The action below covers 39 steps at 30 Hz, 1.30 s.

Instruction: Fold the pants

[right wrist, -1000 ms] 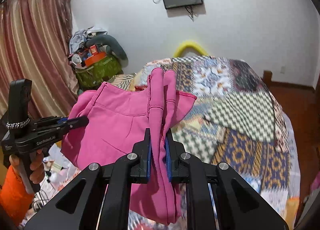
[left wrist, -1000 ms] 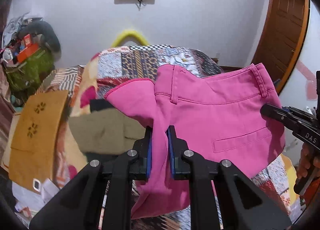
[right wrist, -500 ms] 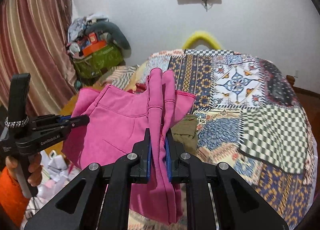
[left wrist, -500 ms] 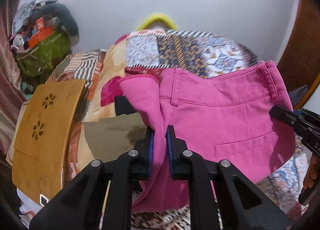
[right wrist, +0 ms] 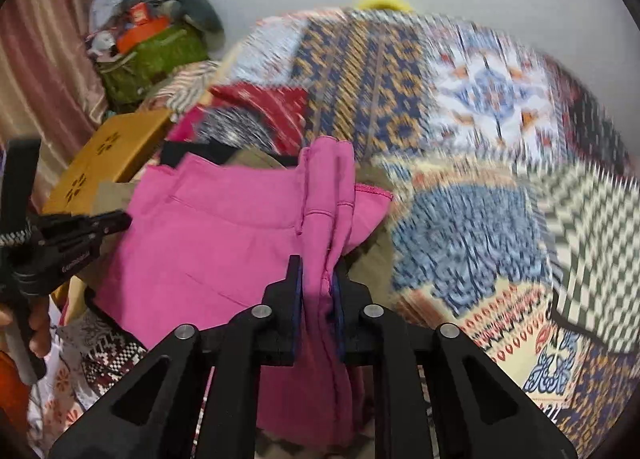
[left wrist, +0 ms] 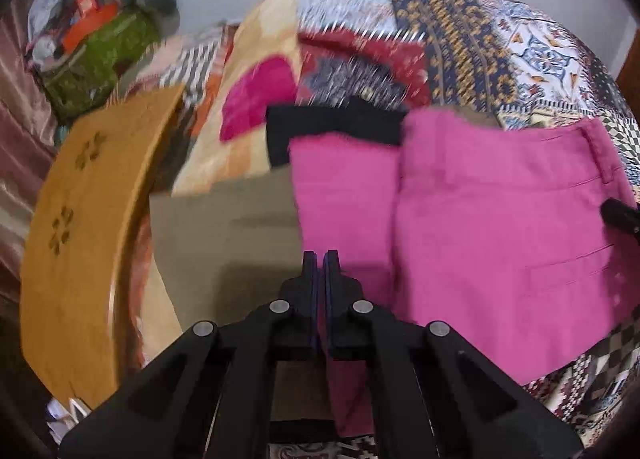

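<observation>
You hold the pink pants (right wrist: 224, 235) stretched between both grippers, low over the bed (right wrist: 480, 187), so the fold lands flat. Right gripper (right wrist: 317, 283) clamps bunched waistband. Left gripper (left wrist: 320, 259) fingers nearly closed; blur hides whether cloth is pinched. Half a second ago, pants hung higher.

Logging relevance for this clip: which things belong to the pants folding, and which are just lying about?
Job: pink pants, left gripper, right gripper.
Lying about: olive garment, black garment, wooden board, green bag, patchwork bedspread.
</observation>
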{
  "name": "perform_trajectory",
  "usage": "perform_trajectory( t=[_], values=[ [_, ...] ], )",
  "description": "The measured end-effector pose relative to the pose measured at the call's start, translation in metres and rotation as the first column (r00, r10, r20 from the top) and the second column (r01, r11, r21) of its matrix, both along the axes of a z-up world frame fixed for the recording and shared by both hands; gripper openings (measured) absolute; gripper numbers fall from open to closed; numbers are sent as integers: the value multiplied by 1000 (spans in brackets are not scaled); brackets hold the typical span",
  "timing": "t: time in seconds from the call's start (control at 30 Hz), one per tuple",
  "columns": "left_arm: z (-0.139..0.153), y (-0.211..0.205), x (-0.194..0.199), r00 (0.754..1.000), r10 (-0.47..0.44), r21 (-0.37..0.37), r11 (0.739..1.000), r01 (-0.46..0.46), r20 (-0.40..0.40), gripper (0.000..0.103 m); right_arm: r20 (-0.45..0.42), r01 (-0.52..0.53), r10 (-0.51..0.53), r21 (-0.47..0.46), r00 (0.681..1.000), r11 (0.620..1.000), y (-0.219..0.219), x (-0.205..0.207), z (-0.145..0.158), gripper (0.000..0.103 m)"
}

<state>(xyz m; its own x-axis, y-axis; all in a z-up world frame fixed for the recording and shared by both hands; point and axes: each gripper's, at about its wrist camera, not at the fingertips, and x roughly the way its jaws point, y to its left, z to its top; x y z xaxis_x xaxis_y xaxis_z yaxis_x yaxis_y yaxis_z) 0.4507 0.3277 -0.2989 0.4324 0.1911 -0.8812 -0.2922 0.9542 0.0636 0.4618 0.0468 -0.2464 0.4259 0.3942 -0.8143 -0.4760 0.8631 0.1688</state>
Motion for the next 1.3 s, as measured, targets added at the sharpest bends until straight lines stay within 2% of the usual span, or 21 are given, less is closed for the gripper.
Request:
perform_trajectory(
  t=[0.07,0.23,0.3,0.43,0.53,0.63,0.73,0.83,0.97,1.03,1.13,1.2,1.23,1.3],
  values=[
    [0,5,-8,1000,14,-15,1000,-14,24,3,-12,17,-17,-9,1000,1000,-9,0,-2,20],
    [18,3,-22,999,18,-44,999,-16,42,4,13,13,-13,-23,1000,1000,-22,-21,14,20],
    [38,-4,-31,997,10,-53,999,-6,76,6,50,7,-6,-17,999,1000,-26,-34,28,20],
    [91,-30,-59,986,-32,-11,999,35,164,11,134,-14,10,31,991,999,-33,-59,69,20],
    [136,-52,-86,968,-69,3,998,70,240,11,222,-34,15,81,975,996,-43,-91,113,20],
    [181,-77,-119,943,-103,49,995,92,315,11,310,-62,18,133,951,989,-52,-129,159,20],
    [224,-103,-160,905,-138,98,989,107,402,11,394,-99,18,185,919,978,-60,-173,199,20],
    [264,-127,-204,860,-159,127,986,111,485,11,490,-133,19,197,871,971,-68,-223,235,20],
    [309,-161,-272,782,-195,181,978,107,592,12,570,-167,11,222,822,961,-78,-277,268,20],
    [325,-173,-305,743,-199,195,976,93,639,16,604,-176,-8,244,797,954,-85,-303,281,20],
    [337,-186,-344,701,-192,207,976,64,687,27,634,-183,-30,268,773,946,-93,-333,293,20],
    [343,-195,-372,670,-187,213,976,44,718,40,646,-180,-46,280,762,943,-98,-351,295,20],
    [345,-198,-382,658,-184,213,976,38,730,44,643,-178,-53,288,764,941,-101,-356,295,21],
    [345,-206,-403,634,-181,216,976,22,752,59,630,-179,-62,311,774,933,-105,-365,292,23]
  ],
)
